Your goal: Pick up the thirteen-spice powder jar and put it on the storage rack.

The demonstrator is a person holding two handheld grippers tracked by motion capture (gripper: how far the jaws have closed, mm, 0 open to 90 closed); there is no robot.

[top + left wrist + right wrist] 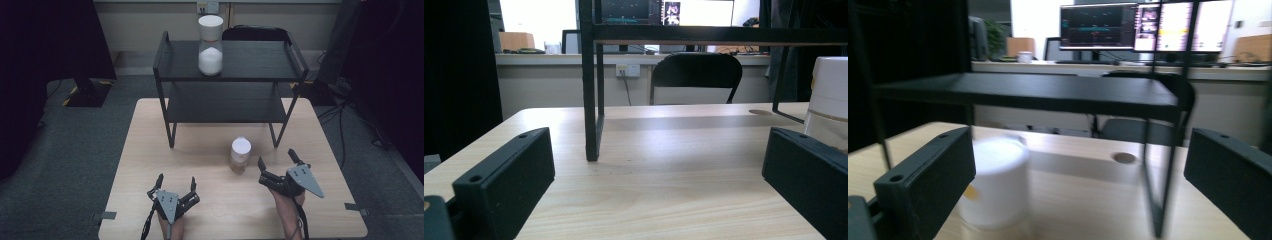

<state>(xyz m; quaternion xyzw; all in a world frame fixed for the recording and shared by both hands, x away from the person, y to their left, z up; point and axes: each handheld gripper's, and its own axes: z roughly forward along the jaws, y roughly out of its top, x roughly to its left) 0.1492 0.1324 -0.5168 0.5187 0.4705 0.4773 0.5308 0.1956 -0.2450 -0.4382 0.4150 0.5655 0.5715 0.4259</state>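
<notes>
A small jar with a white lid (pixel 240 155) stands on the wooden table (pixel 145 150) in front of the black two-tier shelf (pixel 230 75). A taller white-lidded jar of white powder (pixel 210 45) stands on the shelf's top tier. My right gripper (pixel 277 161) is open just right of the small jar, which shows at the left in the right gripper view (pixel 995 182). My left gripper (pixel 176 184) is open near the table's front edge with nothing between its jaws; the small jar (pixel 829 100) shows at the right edge of the left gripper view.
The shelf's front left leg (pixel 591 90) stands ahead of my left gripper. A black folding chair (pixel 696 77) stands behind the table. Dark screens and monitors (pixel 1143 27) lie beyond. Cables (pixel 345 115) run on the floor at the right.
</notes>
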